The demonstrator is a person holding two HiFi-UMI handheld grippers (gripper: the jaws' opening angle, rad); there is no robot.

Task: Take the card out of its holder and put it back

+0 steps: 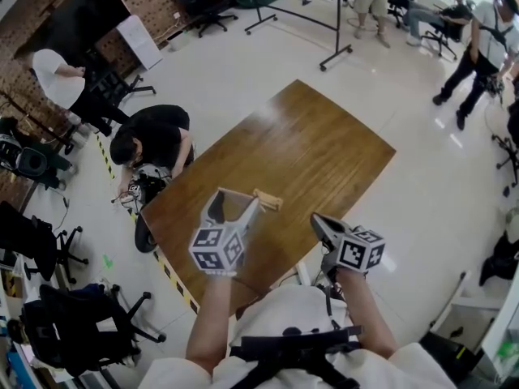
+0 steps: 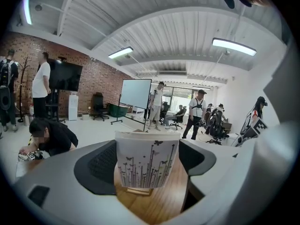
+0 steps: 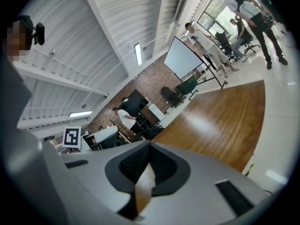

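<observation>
A white card (image 2: 147,161) printed with dark stems and butterflies stands upright in a small wooden holder (image 2: 139,190) on the brown table (image 1: 316,144). My left gripper (image 2: 148,165) is open, one jaw on each side of the card's edges; I cannot tell whether the pads touch it. In the head view the left gripper (image 1: 237,202) hovers at the holder (image 1: 268,200), near the table's front edge. My right gripper (image 1: 318,222) hangs to the right of it over the table's near corner. Its jaws (image 3: 149,163) are shut with nothing between them.
A person in black (image 1: 154,140) crouches on the floor against the table's left edge. Office chairs (image 1: 97,322) stand at the lower left. A whiteboard stand (image 1: 320,23) and several people are beyond the far side. Yellow-black tape (image 1: 174,278) marks the floor.
</observation>
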